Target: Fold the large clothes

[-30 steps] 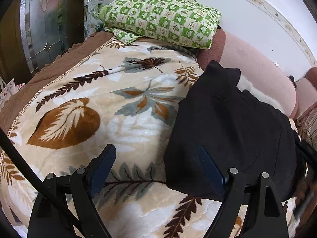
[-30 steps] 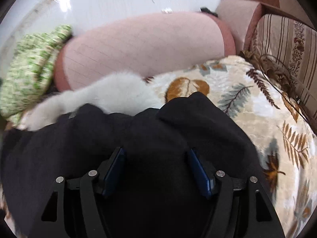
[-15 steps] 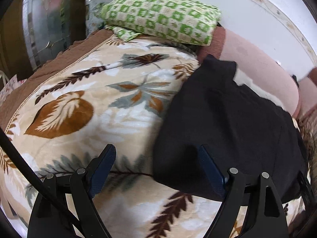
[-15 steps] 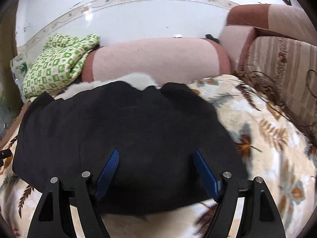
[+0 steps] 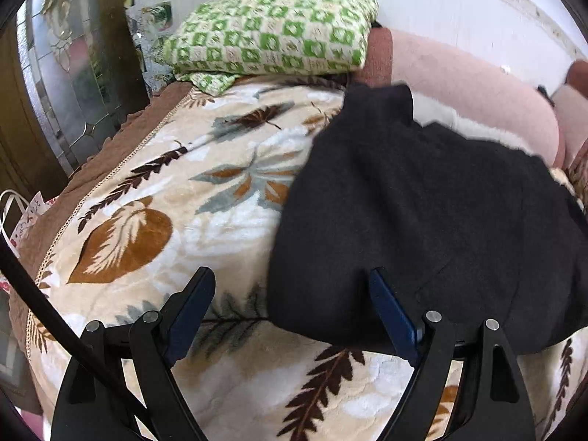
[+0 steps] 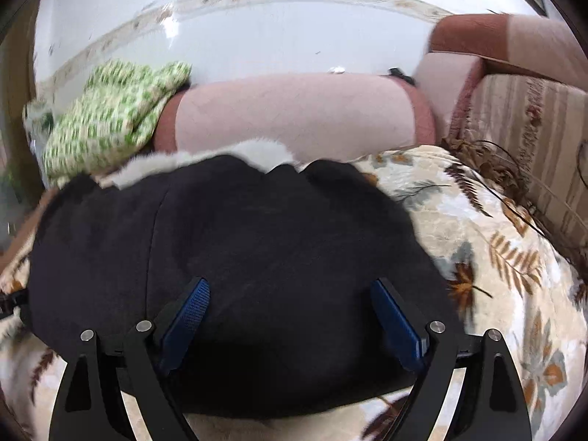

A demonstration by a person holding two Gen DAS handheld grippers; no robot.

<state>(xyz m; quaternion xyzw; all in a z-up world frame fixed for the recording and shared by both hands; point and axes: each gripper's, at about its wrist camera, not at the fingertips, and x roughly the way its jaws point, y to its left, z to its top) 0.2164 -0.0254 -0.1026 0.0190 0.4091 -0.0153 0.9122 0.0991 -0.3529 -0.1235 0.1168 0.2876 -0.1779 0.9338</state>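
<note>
A plush cream blanket with a brown leaf print [image 5: 154, 198] covers a pink sofa. The left gripper [image 5: 290, 294] hangs wide and empty, the folded black fleece garment [image 5: 422, 213] lying under its right finger and beyond. The right gripper [image 6: 290, 301] is opening above the same garment [image 6: 264, 242], pads clear. A green checked cloth [image 5: 272, 29] lies far behind.

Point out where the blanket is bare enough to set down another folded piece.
Free: the leaf-print blanket between the black garment and its brown border, below the green checked bedding. A narrower patch lies right of the garment, beside the striped cushion. The middle is covered.
</note>
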